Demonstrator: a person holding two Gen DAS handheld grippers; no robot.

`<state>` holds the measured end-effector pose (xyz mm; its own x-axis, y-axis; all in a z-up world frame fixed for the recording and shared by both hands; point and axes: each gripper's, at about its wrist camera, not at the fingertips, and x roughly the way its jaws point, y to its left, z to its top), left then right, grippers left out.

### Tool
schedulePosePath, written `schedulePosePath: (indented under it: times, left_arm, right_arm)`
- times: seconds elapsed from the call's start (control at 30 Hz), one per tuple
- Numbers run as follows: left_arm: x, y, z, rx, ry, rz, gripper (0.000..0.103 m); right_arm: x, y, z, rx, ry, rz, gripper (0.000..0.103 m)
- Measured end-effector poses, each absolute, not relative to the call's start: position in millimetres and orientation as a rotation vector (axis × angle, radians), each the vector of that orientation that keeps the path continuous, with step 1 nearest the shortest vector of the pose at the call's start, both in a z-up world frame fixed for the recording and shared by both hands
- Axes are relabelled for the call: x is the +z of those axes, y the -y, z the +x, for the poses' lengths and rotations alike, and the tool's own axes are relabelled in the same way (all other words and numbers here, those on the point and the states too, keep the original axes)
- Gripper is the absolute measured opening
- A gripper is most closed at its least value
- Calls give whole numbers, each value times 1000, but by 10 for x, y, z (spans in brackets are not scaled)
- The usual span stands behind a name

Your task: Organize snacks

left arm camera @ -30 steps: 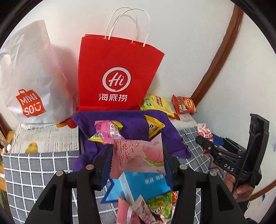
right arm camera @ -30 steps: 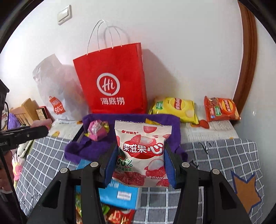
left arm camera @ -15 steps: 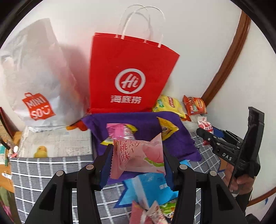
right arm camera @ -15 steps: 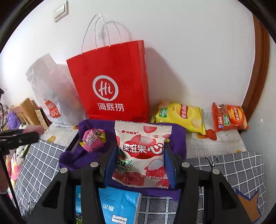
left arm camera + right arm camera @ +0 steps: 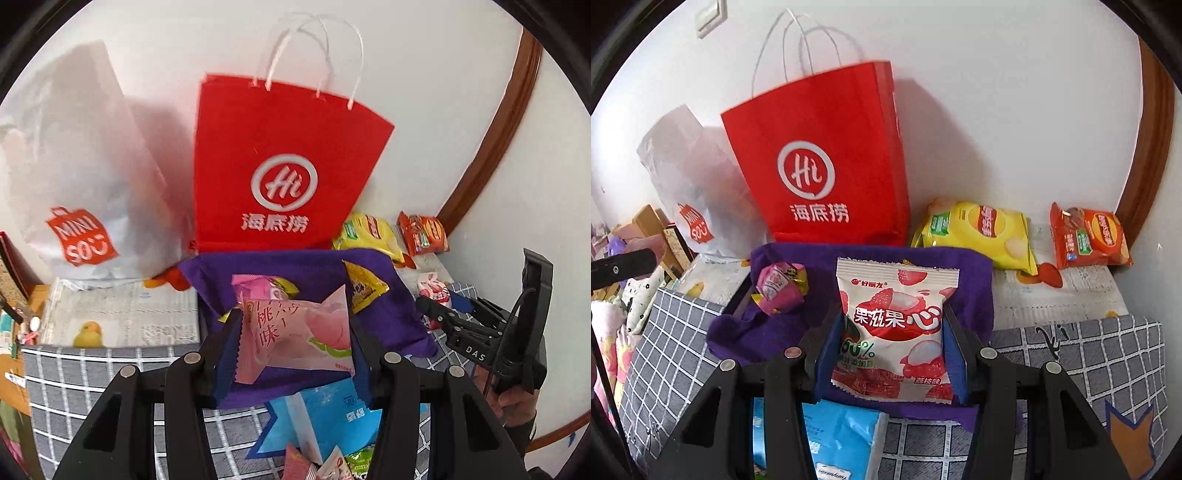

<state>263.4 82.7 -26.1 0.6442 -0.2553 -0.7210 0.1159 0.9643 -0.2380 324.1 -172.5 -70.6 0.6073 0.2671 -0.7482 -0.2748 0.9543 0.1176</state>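
My left gripper (image 5: 293,341) is shut on a pink peach-flavour packet (image 5: 295,336), held above the near edge of a purple cloth-lined bin (image 5: 258,266). In that bin lie a small pink candy pack (image 5: 258,286) and a yellow sachet (image 5: 364,288). My right gripper (image 5: 892,343) is shut on a white and red lychee candy bag (image 5: 894,332), also above the purple bin (image 5: 975,291), whose pink candy pack (image 5: 779,286) lies to the left. The right gripper with its lychee bag (image 5: 434,291) shows at the right of the left wrist view.
A red paper bag (image 5: 284,177) and a white Miniso bag (image 5: 81,184) stand against the wall behind the bin. Yellow (image 5: 979,232) and orange (image 5: 1087,240) chip bags lie at the back right. A blue packet (image 5: 842,439) and other snacks lie on the grey checked cloth (image 5: 1108,354).
Both grippers moved forward toward the purple bin with their packets still held; the red bag and bin now look closer and larger in both views.
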Motion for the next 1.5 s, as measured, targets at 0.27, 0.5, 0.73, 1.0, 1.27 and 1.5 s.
schedulePosePath:
  times: [0.27,0.5,0.73,1.0,1.27,1.5]
  left_arm:
    - [-651,-790,2929,-228,-908,-204,50]
    - [-949,-803,3085,-208,-1004,-193,50]
    - [-1135,-792,3159,-199,-1063,-192,50]
    - [-1410,-802,3260,-180,-1130,-215,50]
    - [-1544,-771,3323,-195,-1161,-240,51]
    - [-1544,-740,3321,-208,-1152,-236,53]
  right_arm:
    - [-1093,1763,3423,307,-937,0,50]
    - [-1418,1764,3517,284,-995,-7,50]
    - [-1594,1782,3528,274,-1014,-12,50]
    - [-1732,1822,3569,256,-1032,2,51]
    - [-1830,1814,3598,255,-1048,-5,52]
    - [-1814,1808,3592,259,-1050,-8,53]
